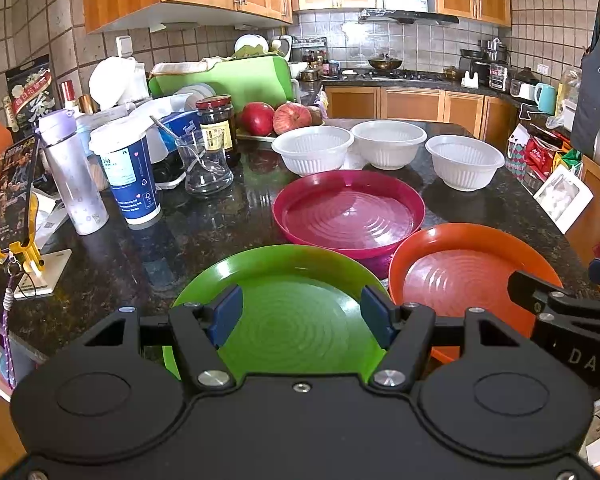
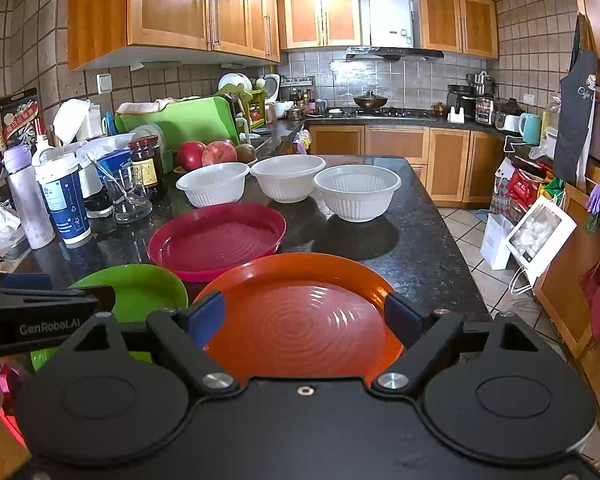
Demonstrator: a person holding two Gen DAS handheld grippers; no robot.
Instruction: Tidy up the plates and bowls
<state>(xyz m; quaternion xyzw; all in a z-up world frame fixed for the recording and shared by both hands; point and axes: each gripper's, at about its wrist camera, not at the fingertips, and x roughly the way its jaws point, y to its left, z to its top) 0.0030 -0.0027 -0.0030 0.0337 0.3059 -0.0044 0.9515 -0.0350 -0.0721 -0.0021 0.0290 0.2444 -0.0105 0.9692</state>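
Three plates lie on the dark stone counter (image 1: pixel 228 216): a green plate (image 1: pixel 292 320) nearest me, a magenta plate (image 1: pixel 348 212) behind it, and an orange plate (image 1: pixel 468 276) to the right. Further back, three white ribbed bowls (image 1: pixel 312 150) (image 1: pixel 388 142) (image 1: pixel 464 160) stand in a row. My left gripper (image 1: pixel 302 308) hovers open over the green plate, with nothing between its blue pads. In the right wrist view, my right gripper (image 2: pixel 304 312) hovers open over the orange plate (image 2: pixel 304 280), its pads spread wide. The green plate (image 2: pixel 140 292), magenta plate (image 2: pixel 216 240) and the bowls (image 2: pixel 214 188) show there too.
The left of the counter is crowded: a lilac bottle (image 1: pixel 74 176), a blue paper cup (image 1: pixel 128 180), a glass carafe (image 1: pixel 206 164), a dark jar (image 1: pixel 218 124), apples (image 1: pixel 276 118), a green cutting board (image 1: pixel 236 80) and a phone on a stand (image 1: pixel 14 196). On the right, the counter edge (image 2: pixel 452 248) drops to a tiled floor with bags.
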